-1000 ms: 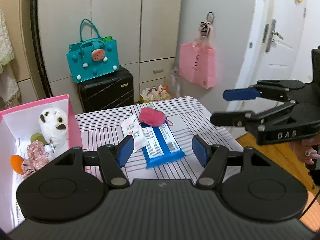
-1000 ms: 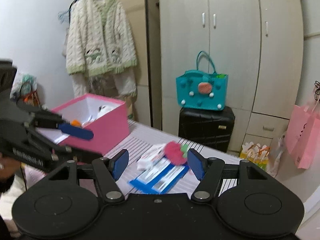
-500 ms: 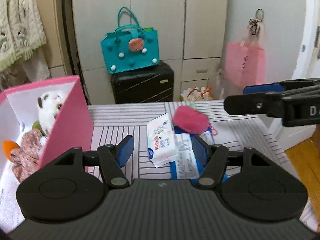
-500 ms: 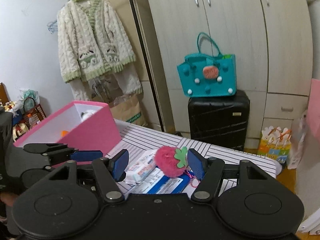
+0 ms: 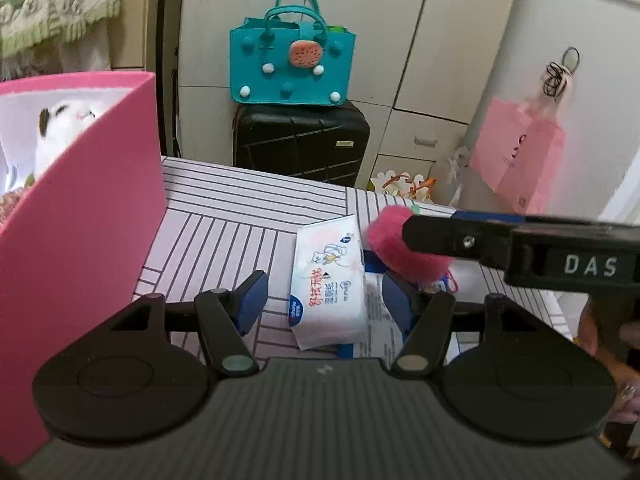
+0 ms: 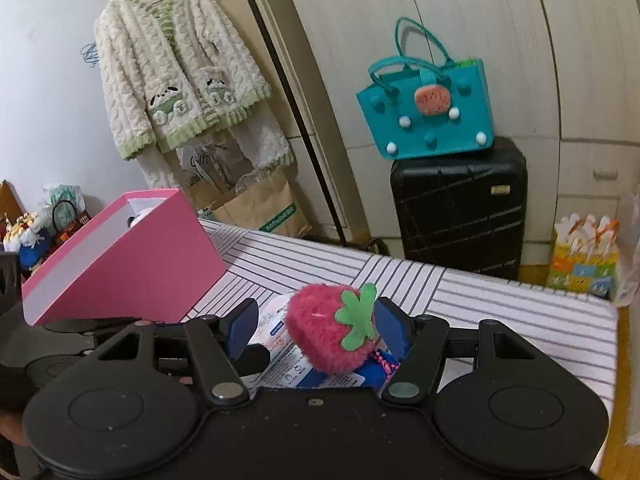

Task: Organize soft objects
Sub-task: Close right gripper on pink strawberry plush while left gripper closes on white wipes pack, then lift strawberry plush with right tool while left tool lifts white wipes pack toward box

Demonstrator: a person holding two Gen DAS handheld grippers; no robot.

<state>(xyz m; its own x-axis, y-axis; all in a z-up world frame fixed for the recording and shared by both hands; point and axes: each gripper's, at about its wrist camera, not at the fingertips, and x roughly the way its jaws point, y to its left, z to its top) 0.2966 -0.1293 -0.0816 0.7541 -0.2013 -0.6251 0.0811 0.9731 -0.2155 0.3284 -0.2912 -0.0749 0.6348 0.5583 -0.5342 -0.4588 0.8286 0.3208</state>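
Both claws have dropped nearer the striped table (image 5: 224, 216) since earlier. We see the left claw (image 5: 324, 300) released astride the white wipes pack (image 5: 328, 280), the right claw (image 6: 316, 326) released around the strawberry plush (image 6: 328, 332). Pink box (image 5: 80, 200) at left, contents mostly hidden.

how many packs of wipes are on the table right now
2. A white wipes pack lies on the striped table, between the left gripper's fingers. A blue pack lies beside and partly beneath it, under the pink strawberry plush. The pink box might hide more.
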